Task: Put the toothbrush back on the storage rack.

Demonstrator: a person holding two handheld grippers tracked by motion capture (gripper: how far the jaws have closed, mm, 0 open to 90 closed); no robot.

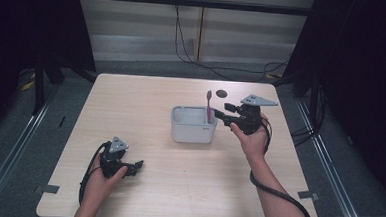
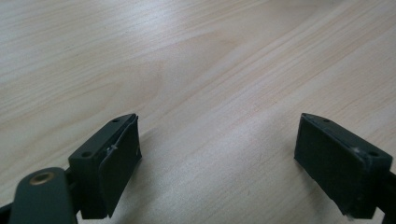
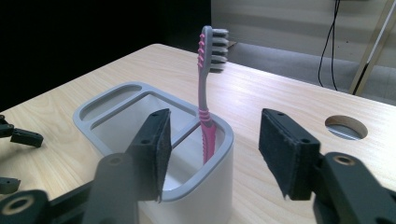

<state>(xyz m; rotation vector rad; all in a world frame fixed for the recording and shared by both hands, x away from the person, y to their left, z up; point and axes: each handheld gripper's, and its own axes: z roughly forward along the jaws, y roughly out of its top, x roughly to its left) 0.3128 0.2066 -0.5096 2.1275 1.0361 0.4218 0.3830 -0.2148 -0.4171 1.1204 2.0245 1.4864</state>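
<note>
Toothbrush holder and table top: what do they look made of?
Toothbrush holder: likely moulded plastic, white body with grey rim, smooth matte surface, rounded seamless corners. Table top: wood-grain surface, pale with fine streaks and low sheen; could be laminate rather than solid wood, the look leaves it open.

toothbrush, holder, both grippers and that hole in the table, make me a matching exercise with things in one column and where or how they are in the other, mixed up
Things:
1. toothbrush
2. white holder
3. left gripper
4. round hole

Places or states:
A. open over bare wood at the near left of the table
B. in the tabletop beyond the right gripper
C. standing head up in a compartment
D. at mid table, with a grey rim

Pairs: 1-C, 2-D, 3-A, 4-B
</note>
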